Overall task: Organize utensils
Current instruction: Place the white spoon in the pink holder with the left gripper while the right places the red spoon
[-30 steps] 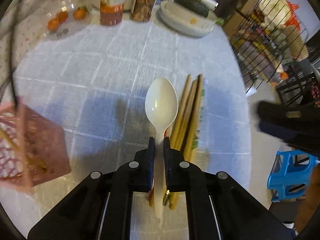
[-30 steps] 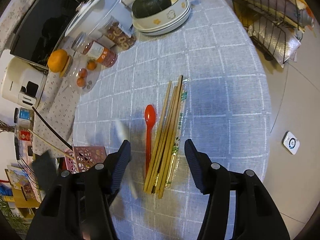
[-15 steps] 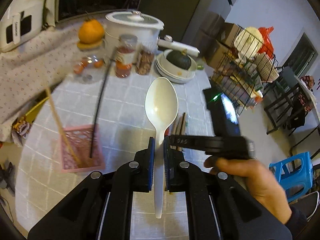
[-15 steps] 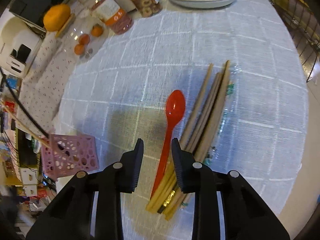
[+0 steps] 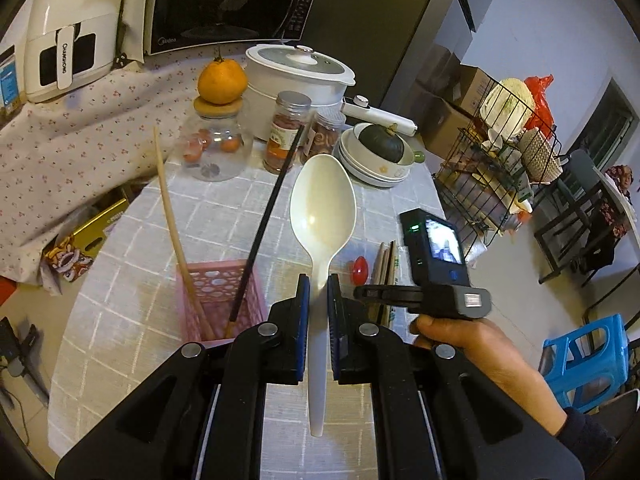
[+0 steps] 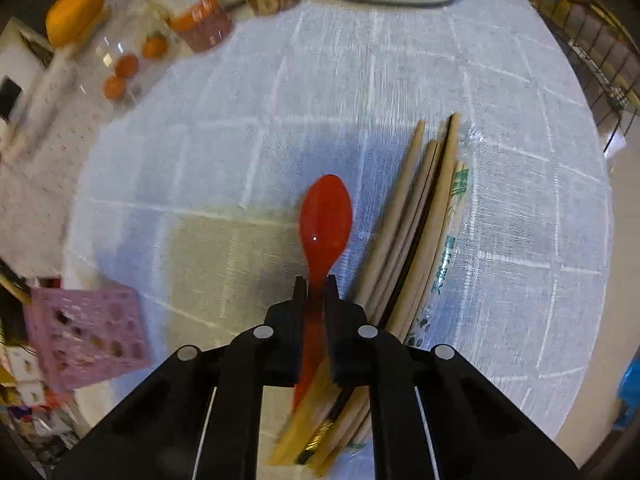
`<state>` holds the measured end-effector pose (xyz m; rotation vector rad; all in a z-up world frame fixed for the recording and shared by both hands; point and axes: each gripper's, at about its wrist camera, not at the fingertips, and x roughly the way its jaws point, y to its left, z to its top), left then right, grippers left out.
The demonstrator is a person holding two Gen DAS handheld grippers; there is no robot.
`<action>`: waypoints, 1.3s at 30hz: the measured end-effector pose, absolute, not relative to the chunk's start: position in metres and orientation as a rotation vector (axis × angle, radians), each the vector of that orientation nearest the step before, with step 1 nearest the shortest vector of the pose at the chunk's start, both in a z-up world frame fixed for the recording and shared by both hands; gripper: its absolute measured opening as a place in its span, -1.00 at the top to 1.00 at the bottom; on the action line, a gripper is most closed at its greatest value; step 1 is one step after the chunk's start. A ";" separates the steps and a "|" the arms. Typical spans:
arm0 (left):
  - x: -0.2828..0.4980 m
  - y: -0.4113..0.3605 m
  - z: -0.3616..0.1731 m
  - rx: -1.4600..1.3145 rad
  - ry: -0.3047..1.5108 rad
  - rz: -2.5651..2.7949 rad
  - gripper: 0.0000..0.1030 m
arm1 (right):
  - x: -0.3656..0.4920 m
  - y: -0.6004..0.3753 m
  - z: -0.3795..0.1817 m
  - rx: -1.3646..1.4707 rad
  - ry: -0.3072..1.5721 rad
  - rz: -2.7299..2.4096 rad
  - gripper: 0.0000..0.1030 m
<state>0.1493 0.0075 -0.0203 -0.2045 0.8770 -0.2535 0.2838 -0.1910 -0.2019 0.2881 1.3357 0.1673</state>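
The left gripper [image 5: 318, 290] is clamping the thin handle of a cream-white plastic spoon [image 5: 322, 216], holding it off the white checked tablecloth [image 5: 224, 208] with the bowl pointing away from the camera and the handle end sticking back between the black jaws. Just left of that spoon and below it, a pink perforated plastic basket [image 5: 218, 292] is standing on the cloth, with one pale wooden chopstick [image 5: 170, 216] and one black chopstick [image 5: 266, 220] leaning out of it. To the right of the white spoon, a hand [image 5: 476, 340] is holding the right gripper [image 6: 316, 292], whose jaws have just been closing and are now pinching the handle of a red plastic spoon [image 6: 325, 220]; whether that spoon is resting on the cloth or lifted clear of it cannot be told. Touching the red spoon's right side, a bundle of wooden chopsticks [image 6: 416, 232] is lying on the cloth, some of them in a printed paper sleeve. From this view the pink basket is sitting well to the left of the red spoon, near the table's edge.
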 end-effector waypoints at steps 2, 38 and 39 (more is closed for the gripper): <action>0.148 0.011 -0.018 -0.211 0.863 -0.251 0.84 | 0.280 -0.196 -0.180 0.310 1.275 0.192 0.84; 0.177 0.049 -0.067 -0.187 0.498 -0.182 0.84 | 0.205 -0.158 -0.036 0.415 0.585 0.577 0.84; 0.177 0.047 -0.069 -0.172 0.496 -0.181 0.84 | 0.206 -0.158 -0.037 0.422 0.585 0.582 0.84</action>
